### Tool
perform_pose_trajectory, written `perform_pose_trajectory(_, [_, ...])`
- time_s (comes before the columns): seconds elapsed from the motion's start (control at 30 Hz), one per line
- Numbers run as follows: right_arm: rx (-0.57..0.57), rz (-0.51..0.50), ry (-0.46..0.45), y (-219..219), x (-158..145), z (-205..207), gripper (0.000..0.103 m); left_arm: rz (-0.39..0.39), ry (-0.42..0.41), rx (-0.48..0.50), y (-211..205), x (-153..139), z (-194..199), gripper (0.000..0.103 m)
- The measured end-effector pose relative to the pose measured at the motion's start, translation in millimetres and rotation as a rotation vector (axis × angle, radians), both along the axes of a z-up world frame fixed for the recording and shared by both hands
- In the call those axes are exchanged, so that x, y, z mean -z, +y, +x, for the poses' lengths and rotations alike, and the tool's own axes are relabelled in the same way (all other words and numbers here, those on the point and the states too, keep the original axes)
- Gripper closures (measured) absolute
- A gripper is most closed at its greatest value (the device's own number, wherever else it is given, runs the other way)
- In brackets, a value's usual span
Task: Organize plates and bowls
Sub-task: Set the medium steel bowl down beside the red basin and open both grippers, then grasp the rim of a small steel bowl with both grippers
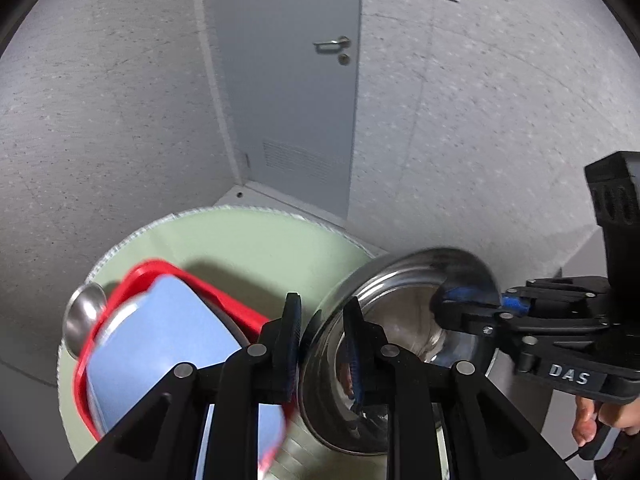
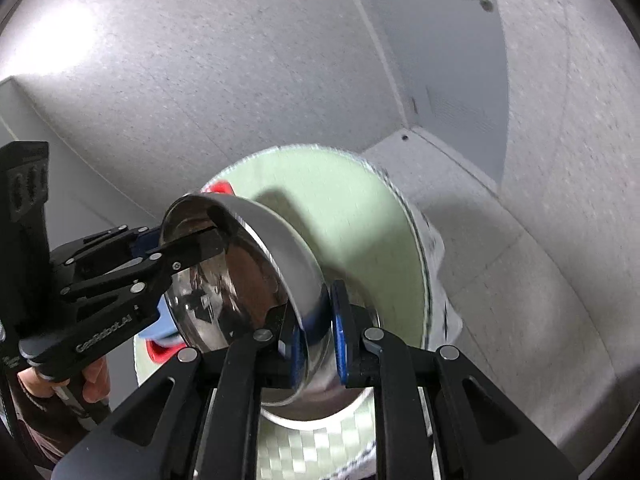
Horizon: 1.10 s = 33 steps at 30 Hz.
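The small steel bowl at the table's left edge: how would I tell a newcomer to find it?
Start at the round green table and find the red tray holding a blue plate. The small bowl sits just left of that tray, at the table's edge. It is shiny steel like the big bowl both tools grip, but far smaller and untouched.

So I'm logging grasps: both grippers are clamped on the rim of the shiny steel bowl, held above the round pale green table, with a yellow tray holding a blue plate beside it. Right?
Nearly. The tray is red, not yellow, as the left wrist view shows. The rest holds: left gripper and right gripper clamp the shiny steel bowl's rim above the round pale green table, blue plate in the tray.
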State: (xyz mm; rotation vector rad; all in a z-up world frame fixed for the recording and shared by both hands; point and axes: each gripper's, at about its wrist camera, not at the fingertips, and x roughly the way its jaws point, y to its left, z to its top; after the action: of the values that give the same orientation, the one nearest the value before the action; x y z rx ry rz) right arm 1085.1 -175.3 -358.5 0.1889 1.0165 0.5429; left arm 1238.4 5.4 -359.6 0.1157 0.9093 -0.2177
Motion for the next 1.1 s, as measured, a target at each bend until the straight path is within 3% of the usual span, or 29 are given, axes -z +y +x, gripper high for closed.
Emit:
perform_pose_trajectory(0.13, [0.021, -0.025, 0.042, 3.0, 22.0, -7.8, 0.09, 0.027, 0.026, -0.005, -10.0, 10.0, -21.4, 0.086])
perform_pose_trajectory(0.43, [0.028, -0.116, 0.053, 15.1, 39.3, 2.0, 0.087, 0.054, 0.07, -0.044, -12.7, 33.9, -15.8, 0.086])
perform_pose_trajectory(0.67, [0.021, -0.149, 0.067, 19.5, 46.9, 12.8, 0.085, 0.03, 0.094, -0.068, -13.9, 42.1, -6.1, 0.078])
perform_pose_trajectory(0.83, [-0.003, -0.129, 0.088, 18.2, 44.9, 16.2, 0.079, -0.04, 0.105, -0.07, -6.7, 38.2, -12.5, 0.062])
perform_pose_trajectory(0.93, [-0.018, -0.111, 0.08, 16.1, 37.4, 16.5, 0.071, -0.088, 0.096, -0.071, -2.2, 30.8, -19.9, 0.039])
perform_pose_trajectory(1.03, [-0.028, -0.116, 0.069, 16.1, 31.4, 15.9, 0.061, -0.111, 0.082, -0.075, -0.7, 25.6, -24.7, 0.037])
perform_pose_trajectory(1.1, [-0.038, -0.108, 0.059, 15.3, 25.5, 16.4, 0.061, -0.149, 0.061, -0.089, 6.3, 17.2, -30.6, 0.037])
